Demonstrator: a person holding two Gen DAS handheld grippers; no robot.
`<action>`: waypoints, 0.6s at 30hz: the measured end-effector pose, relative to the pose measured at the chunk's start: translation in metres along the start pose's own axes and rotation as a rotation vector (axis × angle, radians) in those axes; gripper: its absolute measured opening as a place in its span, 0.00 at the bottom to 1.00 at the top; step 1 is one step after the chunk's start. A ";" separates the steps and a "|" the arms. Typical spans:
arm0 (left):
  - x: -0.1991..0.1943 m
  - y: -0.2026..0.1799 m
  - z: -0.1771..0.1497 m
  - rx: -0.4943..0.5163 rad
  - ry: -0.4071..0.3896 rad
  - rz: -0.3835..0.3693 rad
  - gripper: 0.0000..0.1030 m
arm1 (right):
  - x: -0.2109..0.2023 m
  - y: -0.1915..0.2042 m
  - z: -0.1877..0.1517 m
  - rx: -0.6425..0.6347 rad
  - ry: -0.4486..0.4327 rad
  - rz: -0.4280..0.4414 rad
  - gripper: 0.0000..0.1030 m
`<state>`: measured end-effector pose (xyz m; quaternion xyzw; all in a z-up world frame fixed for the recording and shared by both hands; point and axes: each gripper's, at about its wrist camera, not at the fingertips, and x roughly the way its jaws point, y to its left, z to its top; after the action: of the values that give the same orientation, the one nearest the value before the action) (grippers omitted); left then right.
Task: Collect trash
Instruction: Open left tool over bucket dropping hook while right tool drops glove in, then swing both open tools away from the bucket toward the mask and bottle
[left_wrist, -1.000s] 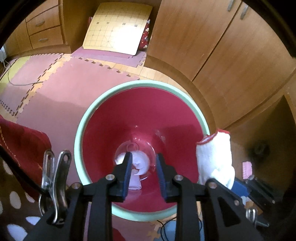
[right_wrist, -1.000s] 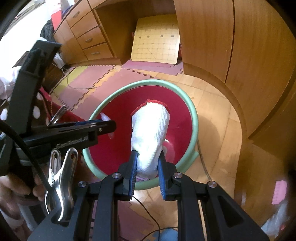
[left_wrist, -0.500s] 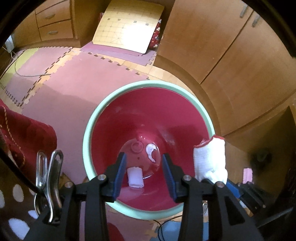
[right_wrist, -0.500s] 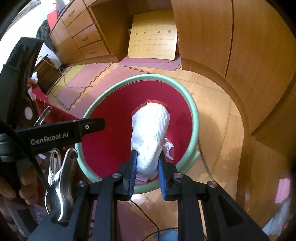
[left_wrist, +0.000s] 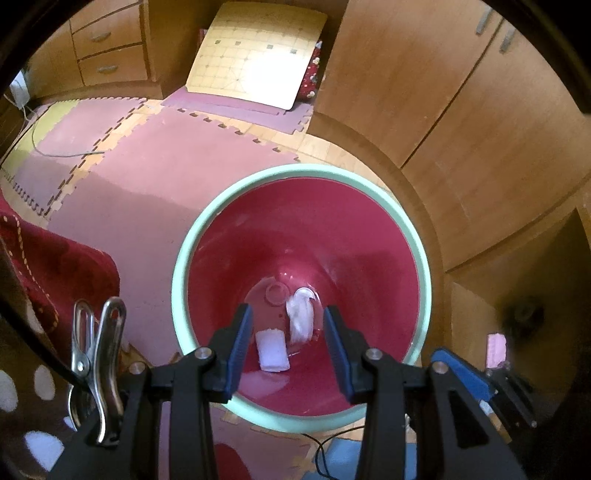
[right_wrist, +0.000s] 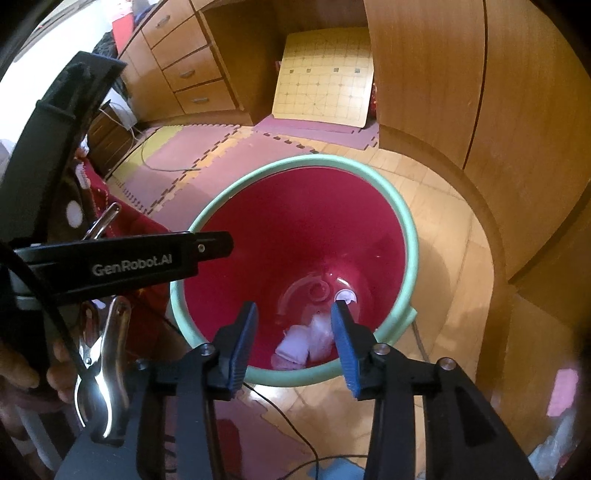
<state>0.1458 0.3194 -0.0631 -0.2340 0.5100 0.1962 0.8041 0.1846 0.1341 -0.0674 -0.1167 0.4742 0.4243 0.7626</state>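
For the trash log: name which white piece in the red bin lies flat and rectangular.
The small pad, lower in the left wrist view; the cloth beside it is crumpled.

Warm, dim indoor light fills both views. Glare washes out the checkered board (left_wrist: 258, 62) leaning at the far wall, and a bright sheen lies across the foam floor mats (left_wrist: 155, 173). The red bin (left_wrist: 303, 236) shows glossy highlights near its bottom, where the white scraps (left_wrist: 301, 314) look smeared. Fisheye distortion bends the wooden cabinets (right_wrist: 480, 92), and the corners fall to black. The right view's lower right edge is soft and hazy.
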 end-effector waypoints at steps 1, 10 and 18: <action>-0.001 -0.002 -0.001 0.006 -0.001 -0.003 0.40 | -0.003 0.000 -0.001 0.002 -0.003 0.004 0.41; -0.020 -0.018 -0.005 0.043 -0.030 -0.048 0.40 | -0.044 -0.001 -0.029 0.050 -0.040 -0.017 0.41; -0.036 -0.039 -0.018 0.100 -0.049 -0.073 0.40 | -0.089 -0.004 -0.066 0.126 -0.073 -0.058 0.41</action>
<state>0.1392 0.2748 -0.0299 -0.2072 0.4907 0.1468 0.8335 0.1295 0.0463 -0.0295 -0.0665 0.4681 0.3756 0.7971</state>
